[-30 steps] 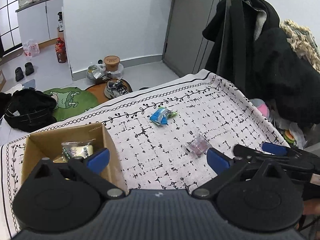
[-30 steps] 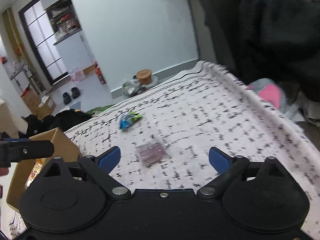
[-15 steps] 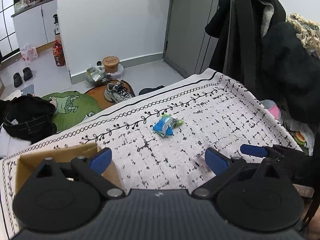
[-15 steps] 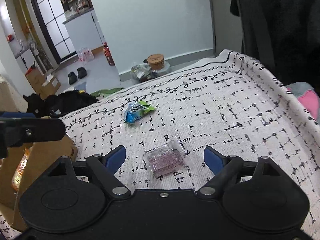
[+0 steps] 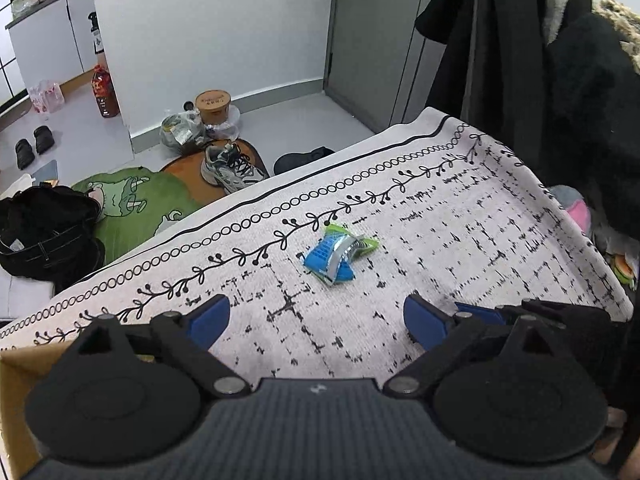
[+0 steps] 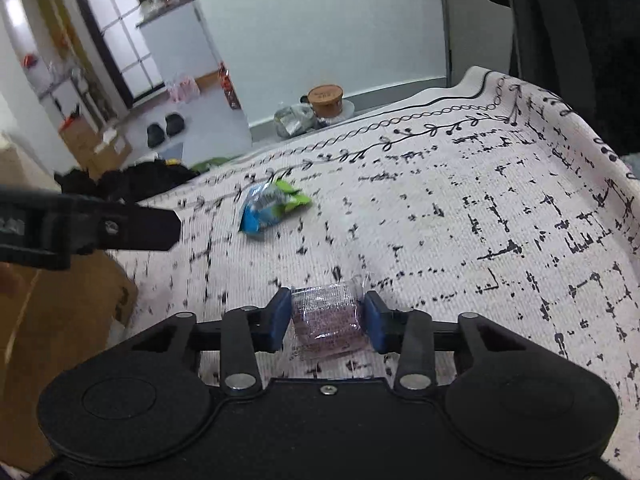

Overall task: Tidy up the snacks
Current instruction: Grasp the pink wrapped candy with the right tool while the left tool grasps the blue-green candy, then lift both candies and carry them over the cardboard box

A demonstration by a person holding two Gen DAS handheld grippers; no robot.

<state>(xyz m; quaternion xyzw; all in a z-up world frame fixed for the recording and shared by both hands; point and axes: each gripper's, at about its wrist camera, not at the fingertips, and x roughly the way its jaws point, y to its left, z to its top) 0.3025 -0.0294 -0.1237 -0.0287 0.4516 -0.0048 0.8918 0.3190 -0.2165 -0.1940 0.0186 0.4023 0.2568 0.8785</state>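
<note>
The right gripper is closed on a small clear-wrapped purple snack; both blue pads are pressed against its sides, and the packet looks to be resting on the patterned cloth at the near edge, though whether it is lifted at all cannot be told. The left gripper is held wide and empty above the cloth, with nothing between its pads.

A second snack, a blue and green packet, is seen lying loose further out on the cloth, ahead of the left gripper and well apart from it. In the right view it lies to the far left of the held packet.

A cardboard box is placed at the near left, its corner also visible in the left view beneath the left gripper's body. Its contents are not shown from either view.

Step in hand, as judged: the grasp of the purple packet is just made, pickup stage. The next move is expected to call for a lift clear of the cloth and a carry leftward to the box, with the release made over the opening. Care is needed because the wrapper is thin and slippery, so the packet may slide or crumple. The blue and green packet is left for afterwards and could be taken by the left gripper.
</note>
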